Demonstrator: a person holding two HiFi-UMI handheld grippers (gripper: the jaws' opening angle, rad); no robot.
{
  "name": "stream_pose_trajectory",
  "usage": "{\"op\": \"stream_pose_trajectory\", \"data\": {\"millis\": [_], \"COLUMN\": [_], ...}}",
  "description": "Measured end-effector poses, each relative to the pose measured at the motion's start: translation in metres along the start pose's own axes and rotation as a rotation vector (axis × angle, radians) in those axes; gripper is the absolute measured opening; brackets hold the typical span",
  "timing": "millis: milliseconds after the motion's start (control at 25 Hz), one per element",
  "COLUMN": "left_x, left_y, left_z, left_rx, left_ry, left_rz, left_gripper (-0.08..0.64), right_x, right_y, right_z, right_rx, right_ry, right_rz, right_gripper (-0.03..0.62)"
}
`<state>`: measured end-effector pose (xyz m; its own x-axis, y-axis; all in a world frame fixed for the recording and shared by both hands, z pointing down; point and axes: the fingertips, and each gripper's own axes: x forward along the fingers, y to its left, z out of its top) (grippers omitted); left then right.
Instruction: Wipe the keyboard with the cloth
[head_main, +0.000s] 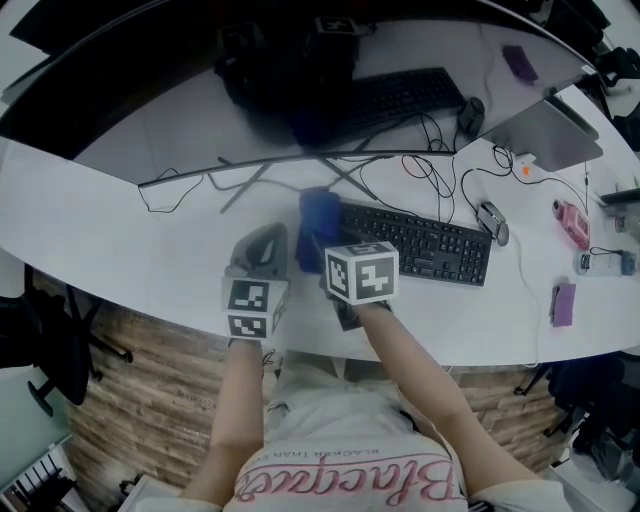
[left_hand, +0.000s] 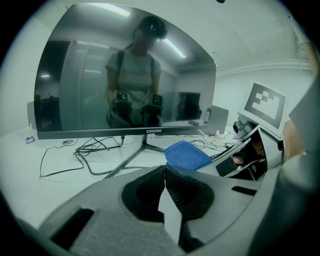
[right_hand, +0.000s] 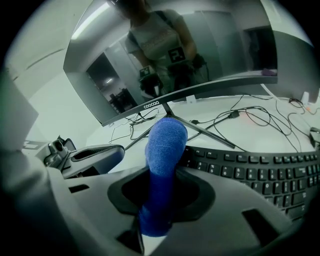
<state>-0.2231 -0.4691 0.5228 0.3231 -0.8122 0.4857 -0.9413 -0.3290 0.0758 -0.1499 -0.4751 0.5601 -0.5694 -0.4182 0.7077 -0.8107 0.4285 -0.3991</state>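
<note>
A black keyboard (head_main: 420, 243) lies on the white desk (head_main: 120, 250), right of centre. My right gripper (right_hand: 161, 176) is shut on a blue cloth (right_hand: 165, 145), which sticks up past the jaws just above the keyboard's (right_hand: 255, 172) left end. In the head view the cloth (head_main: 320, 222) hangs at that left end. My left gripper (head_main: 268, 240) hovers over the desk just left of the cloth. Its jaws (left_hand: 165, 174) are shut with nothing between them. From the left gripper view the cloth (left_hand: 186, 155) shows ahead to the right.
A wide curved monitor (head_main: 250, 80) on a splayed stand (head_main: 300, 175) stands behind the keyboard. Loose cables (head_main: 440, 175) and a mouse (head_main: 492, 220) lie right of it. A pink item (head_main: 572, 222) and a purple item (head_main: 564, 303) sit at far right. The desk's front edge (head_main: 200, 335) is close to the person.
</note>
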Motion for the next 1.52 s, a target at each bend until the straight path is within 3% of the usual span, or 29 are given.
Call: {"op": "stream_pose_trajectory", "data": {"millis": [840,1520], "left_x": [0.017,0.041], "left_y": [-0.064,-0.14], "left_z": [0.007,0.008], "left_rx": [0.054,0.084], "left_ry": [0.015,0.036], "left_rz": [-0.022,-0.08], "left_gripper": [0.005,0.006], "right_x": [-0.041,-0.085], "right_y": [-0.051,-0.106], "right_z": [-0.015,-0.03], "right_rx": [-0.001,0.003], "right_ry": [-0.015,-0.02], "right_rz": [-0.047,-0.09], "right_gripper": [0.098,0.097]}}
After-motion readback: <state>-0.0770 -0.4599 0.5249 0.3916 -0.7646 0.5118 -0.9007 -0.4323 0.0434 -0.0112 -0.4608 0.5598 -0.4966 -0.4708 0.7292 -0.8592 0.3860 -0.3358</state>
